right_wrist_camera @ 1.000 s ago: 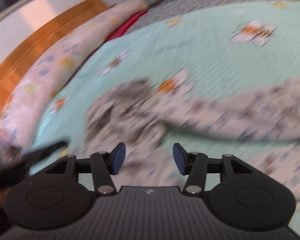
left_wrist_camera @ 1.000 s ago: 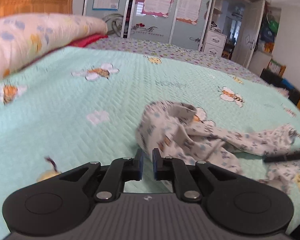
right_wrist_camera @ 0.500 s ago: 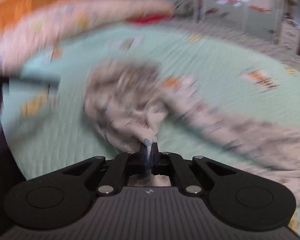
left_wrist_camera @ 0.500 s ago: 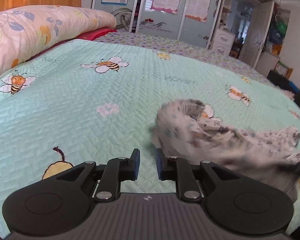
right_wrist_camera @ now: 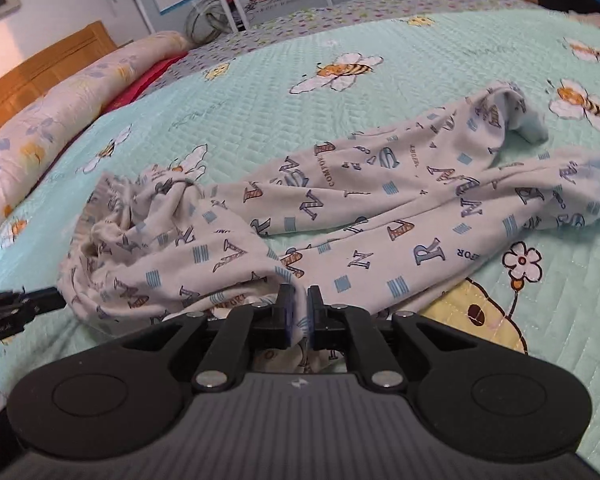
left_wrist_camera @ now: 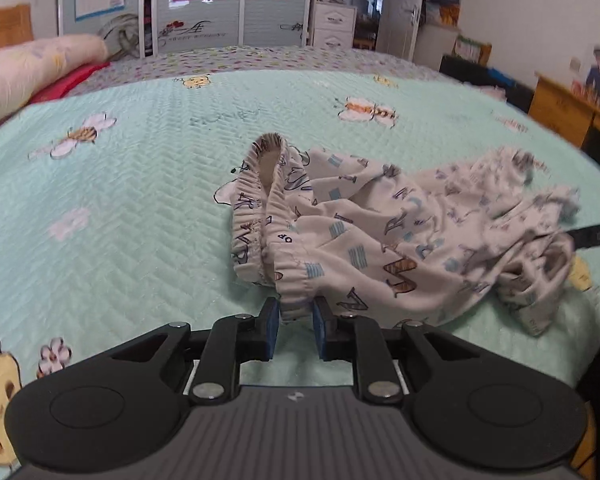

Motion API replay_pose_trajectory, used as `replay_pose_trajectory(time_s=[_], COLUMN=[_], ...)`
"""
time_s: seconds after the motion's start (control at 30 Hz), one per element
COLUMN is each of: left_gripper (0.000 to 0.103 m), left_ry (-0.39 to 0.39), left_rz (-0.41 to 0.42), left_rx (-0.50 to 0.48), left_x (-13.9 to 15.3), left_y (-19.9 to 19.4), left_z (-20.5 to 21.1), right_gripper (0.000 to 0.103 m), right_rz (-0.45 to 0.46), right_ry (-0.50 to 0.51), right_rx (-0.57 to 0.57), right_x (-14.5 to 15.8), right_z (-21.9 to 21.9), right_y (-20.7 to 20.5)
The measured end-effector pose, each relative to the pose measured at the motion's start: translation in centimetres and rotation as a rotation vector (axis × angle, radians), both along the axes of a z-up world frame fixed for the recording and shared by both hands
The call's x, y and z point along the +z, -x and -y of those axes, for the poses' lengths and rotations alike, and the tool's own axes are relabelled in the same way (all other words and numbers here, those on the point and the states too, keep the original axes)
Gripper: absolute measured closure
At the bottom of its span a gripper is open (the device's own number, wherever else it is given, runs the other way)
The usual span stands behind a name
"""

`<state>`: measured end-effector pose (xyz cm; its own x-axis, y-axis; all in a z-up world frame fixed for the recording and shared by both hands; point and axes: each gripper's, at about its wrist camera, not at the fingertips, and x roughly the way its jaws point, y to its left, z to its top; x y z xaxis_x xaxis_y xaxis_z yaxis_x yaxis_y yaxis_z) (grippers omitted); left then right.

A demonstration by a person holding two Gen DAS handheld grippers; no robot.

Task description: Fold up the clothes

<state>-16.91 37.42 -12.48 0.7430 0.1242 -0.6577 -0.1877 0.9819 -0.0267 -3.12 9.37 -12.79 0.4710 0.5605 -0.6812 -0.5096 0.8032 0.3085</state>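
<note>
Partly blurred at its right side, the left wrist view showed a pair of white letter-print pants (left_wrist_camera: 364, 236) lying crumpled on the mint-green bee-print bedspread (left_wrist_camera: 132, 200). The left gripper (left_wrist_camera: 296, 320) had its blue-padded jaws apart, with the near edge of the elastic waistband (left_wrist_camera: 268, 200) sitting between them; whether the pads touched the cloth could not be told. The waistband stood up in a gathered loop, and the legs trailed off to the right, smeared by motion. A dark bar at the right edge, likely part of the other gripper, was cut off by the frame. A floral pillow (left_wrist_camera: 24, 68) lay blurred at far left.

From the right wrist view, the right gripper (right_wrist_camera: 298, 312) was clenched on a fold of the pants (right_wrist_camera: 380, 208), and cloth hung down behind its jaws, partly hidden by the gripper body. The waist end lay bunched at left, while the two legs stretched side by side toward the right, their cuffs rumpled. Black fingers (right_wrist_camera: 16, 304) of the other gripper entered at the left edge, mostly out of frame. A wooden headboard (right_wrist_camera: 40, 68) stood beyond the pillow (right_wrist_camera: 60, 108).
</note>
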Motion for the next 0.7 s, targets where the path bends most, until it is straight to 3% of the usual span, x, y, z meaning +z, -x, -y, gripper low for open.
replay_pose_trajectory(time_s=[0.1, 0.37, 0.43, 0.5, 0.7], left_gripper=[0.081, 0.081, 0.076, 0.062, 0.052], left_ry=[-0.022, -0.083, -0.102, -0.135, -0.122], left_rz=[-0.012, 0.013, 0.024, 0.023, 0.066], left_rx=[-0.034, -0.058, -0.057, -0.048, -0.03], left_x=[-0.4, 0.0, 0.0, -0.2, -0.5], left_y=[-1.3, -2.1, -1.9, -1.7, -1.9], left_z=[0.3, 1.6, 1.8, 1.8, 1.2], right_gripper=[0.075, 0.064, 0.058, 0.047, 0.031], right_rz=[0.023, 0.098, 0.144, 0.188, 0.281], right_ry=[-0.008, -0.023, -0.032, -0.037, 0.056], right_rx=[-0.001, -0.007, 0.017, 0.064, 0.259], right_x=[0.4, 2.1, 2.7, 3.1, 2.2], right_z=[0.3, 0.7, 0.3, -0.5, -5.2], right_y=[0.1, 1.5, 2.6, 4.0, 8.0])
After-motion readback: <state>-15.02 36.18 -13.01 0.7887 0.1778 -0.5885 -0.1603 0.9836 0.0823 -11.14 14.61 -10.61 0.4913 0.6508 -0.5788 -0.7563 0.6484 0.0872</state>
